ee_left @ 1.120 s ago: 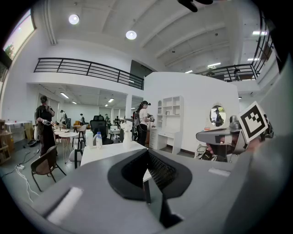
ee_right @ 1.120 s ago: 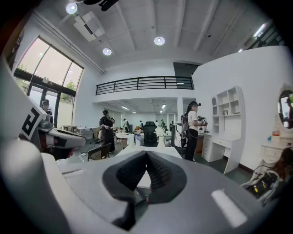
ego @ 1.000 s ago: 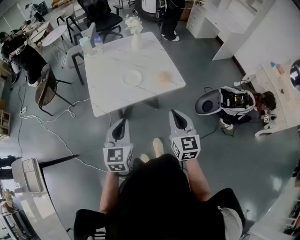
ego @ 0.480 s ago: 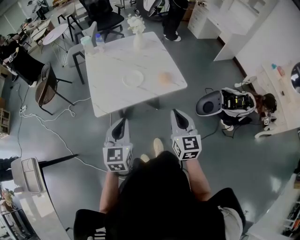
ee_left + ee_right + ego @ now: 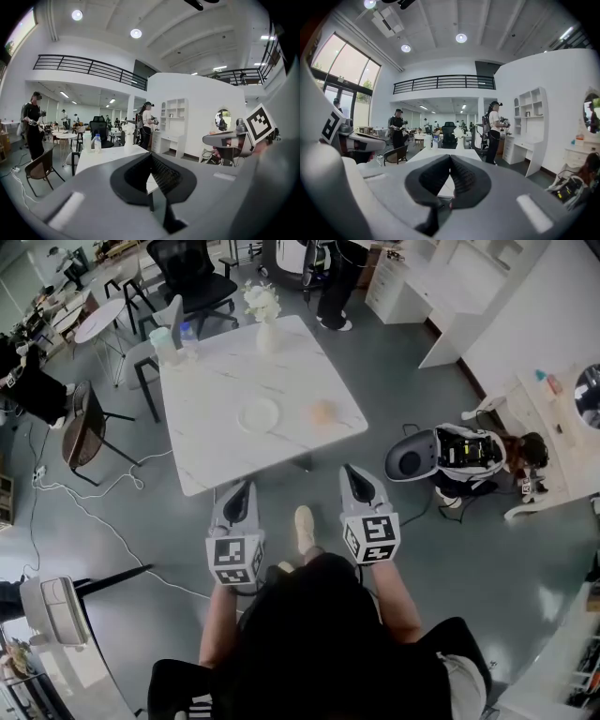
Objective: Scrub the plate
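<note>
A white round plate (image 5: 260, 414) lies near the middle of the white marble table (image 5: 206, 442). A pale orange sponge (image 5: 323, 412) rests on the table to its right. My left gripper (image 5: 242, 487) and right gripper (image 5: 352, 471) are held side by side over the floor, short of the table's near edge and pointing at it. Neither holds anything. In the left gripper view the left gripper (image 5: 150, 155) has its jaws meeting at the tip. In the right gripper view the right gripper (image 5: 450, 157) is shut the same way. The jaws hide the plate in both gripper views.
A vase of white flowers (image 5: 262, 310), a cup (image 5: 165, 338) and a bottle (image 5: 186, 333) stand at the table's far side. Chairs (image 5: 82, 423) and floor cables (image 5: 89, 498) are at the left. A white and black machine (image 5: 441, 454) lies on the floor at the right. A person (image 5: 330, 273) stands beyond the table.
The person has stepped towards the table with one shoe forward, carrying both grippers along. The table and plate have shifted slightly left in the head view. Both grippers stay shut.
</note>
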Demonstrator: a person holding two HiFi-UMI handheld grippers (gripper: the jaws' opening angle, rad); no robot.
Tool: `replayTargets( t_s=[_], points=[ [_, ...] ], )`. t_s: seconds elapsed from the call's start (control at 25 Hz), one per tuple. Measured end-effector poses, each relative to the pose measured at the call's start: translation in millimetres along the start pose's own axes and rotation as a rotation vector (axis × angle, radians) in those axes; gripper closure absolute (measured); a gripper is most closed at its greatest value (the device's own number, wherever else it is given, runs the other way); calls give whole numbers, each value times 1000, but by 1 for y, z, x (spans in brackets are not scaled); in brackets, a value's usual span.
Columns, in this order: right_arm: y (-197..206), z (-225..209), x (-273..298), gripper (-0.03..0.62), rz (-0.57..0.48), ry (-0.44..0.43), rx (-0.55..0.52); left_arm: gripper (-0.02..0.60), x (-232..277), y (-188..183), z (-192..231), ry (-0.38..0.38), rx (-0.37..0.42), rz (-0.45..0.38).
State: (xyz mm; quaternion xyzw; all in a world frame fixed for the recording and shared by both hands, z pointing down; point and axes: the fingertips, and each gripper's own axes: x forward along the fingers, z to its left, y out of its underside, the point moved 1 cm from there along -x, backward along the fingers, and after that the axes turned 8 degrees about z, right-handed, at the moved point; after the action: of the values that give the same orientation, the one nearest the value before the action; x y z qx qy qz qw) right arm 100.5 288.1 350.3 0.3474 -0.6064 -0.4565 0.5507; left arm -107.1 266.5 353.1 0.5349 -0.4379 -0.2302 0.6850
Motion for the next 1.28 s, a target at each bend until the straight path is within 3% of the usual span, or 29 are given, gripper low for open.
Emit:
replayTargets(
  t_s=[0.6, 1.28],
  points=[
    [-11, -64, 132, 591, 86, -49, 22, 574, 136, -31, 23, 0, -23, 68],
    [29, -118, 260, 591, 240, -119, 50, 574, 258, -1, 41, -25, -96, 218]
  ],
)
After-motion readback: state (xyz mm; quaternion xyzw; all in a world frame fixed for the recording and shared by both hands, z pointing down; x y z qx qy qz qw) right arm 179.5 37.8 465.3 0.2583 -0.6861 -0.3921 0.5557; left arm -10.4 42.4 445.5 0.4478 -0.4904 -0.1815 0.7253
